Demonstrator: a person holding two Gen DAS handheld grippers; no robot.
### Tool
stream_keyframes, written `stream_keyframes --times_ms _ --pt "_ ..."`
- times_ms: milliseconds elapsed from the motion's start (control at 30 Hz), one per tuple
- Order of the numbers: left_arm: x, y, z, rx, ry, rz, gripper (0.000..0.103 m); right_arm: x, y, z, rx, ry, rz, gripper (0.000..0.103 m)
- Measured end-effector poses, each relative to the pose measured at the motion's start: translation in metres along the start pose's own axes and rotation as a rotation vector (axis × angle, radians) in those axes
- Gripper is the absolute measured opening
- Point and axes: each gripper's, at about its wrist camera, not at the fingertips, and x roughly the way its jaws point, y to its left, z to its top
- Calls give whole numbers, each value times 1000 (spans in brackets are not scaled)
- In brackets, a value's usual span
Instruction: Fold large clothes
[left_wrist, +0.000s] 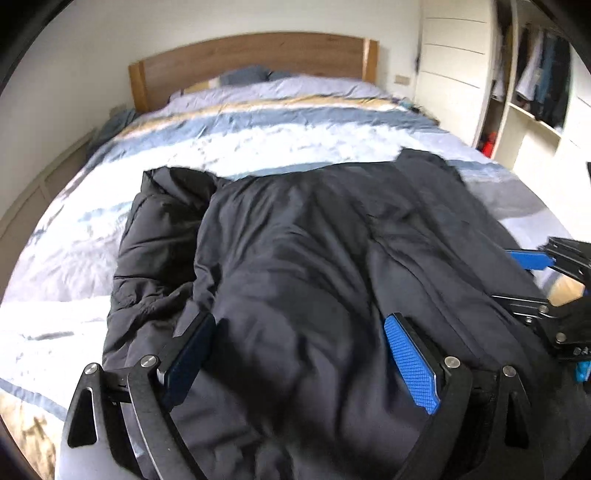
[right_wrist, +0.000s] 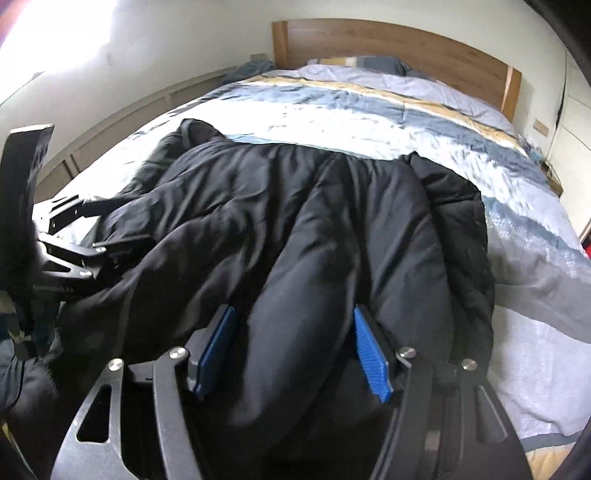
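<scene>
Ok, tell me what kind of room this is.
A bedroom, almost certainly: a wide bed with a blue, white and tan striped duvet, a curved wooden headboard, and an open white wardrobe with hanging clothes.

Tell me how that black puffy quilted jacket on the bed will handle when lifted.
The black puffy quilted jacket is probably floppy: it bulges and creases between both claws. Likely light for its bulk, given the puffed padding. Its smooth shell may slip, and the loose sleeve would likely dangle.

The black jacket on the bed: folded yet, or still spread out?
Partly folded. The black jacket lies bunched on the bed, its near part bulging between the jaws of both grippers, with no neat fold showing.
</scene>
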Motion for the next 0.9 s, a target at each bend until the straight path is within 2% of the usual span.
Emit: stream_keyframes --times_ms 100,233,433,700,900 --pt "-6 -15 -15 39 -3 -15 91 -3 8 -13 -34 7 3 63" --pt "13 -21 -34 54 19 10 92 6 0 -28 8 7 25 63" --pt "26 -24 -31 53 43 25 93 16 -13 -38 105 6 56 63" --pt "-11 -28 -36 21 46 63 93 -18 -1 -47 133 29 14 63" --pt "-56 -41 -50 24 14 81 93 -54 -1 -62 203 -2 2 63"
